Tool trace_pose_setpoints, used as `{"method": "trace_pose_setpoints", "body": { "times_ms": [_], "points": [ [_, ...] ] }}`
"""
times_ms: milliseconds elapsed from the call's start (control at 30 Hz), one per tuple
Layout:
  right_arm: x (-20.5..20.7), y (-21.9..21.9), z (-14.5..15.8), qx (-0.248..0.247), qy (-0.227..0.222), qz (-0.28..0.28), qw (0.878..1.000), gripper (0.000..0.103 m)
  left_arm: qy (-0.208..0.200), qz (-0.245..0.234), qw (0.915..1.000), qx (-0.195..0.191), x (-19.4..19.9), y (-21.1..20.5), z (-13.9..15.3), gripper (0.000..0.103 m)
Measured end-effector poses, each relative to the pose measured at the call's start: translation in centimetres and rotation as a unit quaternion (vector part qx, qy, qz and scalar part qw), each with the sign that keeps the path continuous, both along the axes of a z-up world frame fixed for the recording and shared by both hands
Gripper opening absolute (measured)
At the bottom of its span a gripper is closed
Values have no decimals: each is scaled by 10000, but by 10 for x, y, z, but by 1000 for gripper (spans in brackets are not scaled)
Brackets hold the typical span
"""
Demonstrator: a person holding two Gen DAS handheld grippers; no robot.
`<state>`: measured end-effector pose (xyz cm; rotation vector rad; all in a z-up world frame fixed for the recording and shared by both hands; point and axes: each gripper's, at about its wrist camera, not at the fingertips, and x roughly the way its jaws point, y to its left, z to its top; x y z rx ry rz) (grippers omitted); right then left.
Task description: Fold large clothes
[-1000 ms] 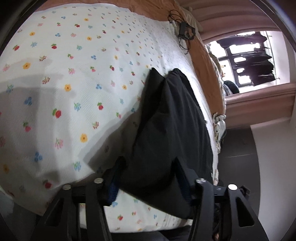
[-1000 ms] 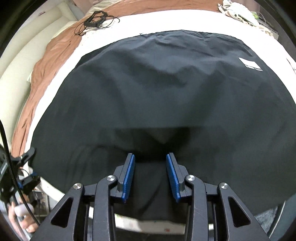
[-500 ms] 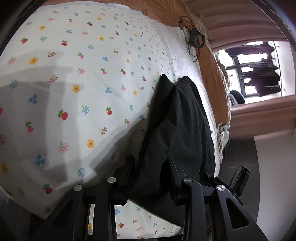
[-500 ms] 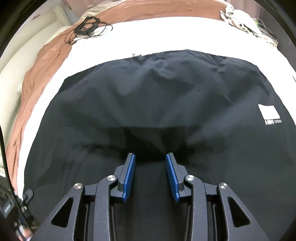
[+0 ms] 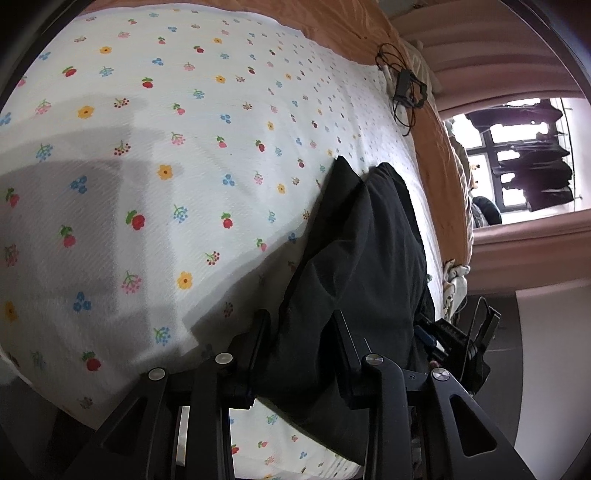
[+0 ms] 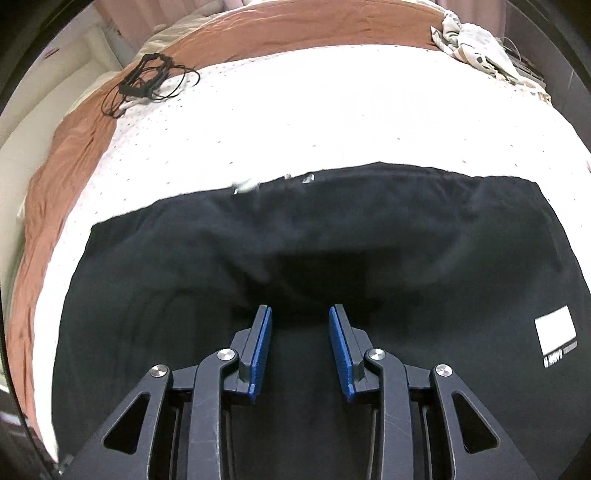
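Your left gripper [image 5: 301,325] has its inner pads buried in the black garment [image 5: 354,266], so you cannot see where they press. In the right wrist view, the garment's near edge is cut off by the frame's bottom, and its far hem [image 6: 273,181] is smeared. The small print under the white label [image 6: 556,330] is too blurred to read.

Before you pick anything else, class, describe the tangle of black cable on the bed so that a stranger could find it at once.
Start at the bed, with its white flowered sheet and the brown blanket along its far side. Where sheet meets blanket, well beyond the black garment, lies the black cable. It is the only thin, looped, wiry thing there; the rest is cloth.
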<state>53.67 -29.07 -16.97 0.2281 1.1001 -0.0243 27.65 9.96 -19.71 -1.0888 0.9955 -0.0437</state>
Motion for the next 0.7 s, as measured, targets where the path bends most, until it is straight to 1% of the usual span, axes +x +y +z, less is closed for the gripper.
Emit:
{"method": "trace_pose_setpoints", "body": {
  "times_ms": [67, 200, 267, 333, 500, 600, 700],
  "points": [
    [8, -3, 0, 55, -18, -14, 10000, 32, 12, 38, 10000, 19, 1, -1, 0, 33],
    [25, -12, -3, 352, -81, -32, 9993, 32, 24, 44, 9999, 93, 5, -3, 2, 33],
    [28, -17, -3, 492, -130, -27, 9987, 31, 49, 39, 9999, 96, 7, -3, 3, 31],
    [22, -22, 1, 620, -143, -15, 9980, 31, 40, 19, 10000, 62, 7, -2, 5, 25],
    [-22, -39, 16, 1181, -306, -78, 9925, 31, -139, -19, 9999, 30, 7, -3, 18, 19],
    [-50, -43, 28, 1301, -378, -67, 9908, 31, -286, -61, 9996, 64, 9, -7, 31, 18],
    [-75, -43, 29, 1434, -345, 53, 9890, 31, -506, -156, 9985, 124, 10, -12, 49, 17]
  ]
}}
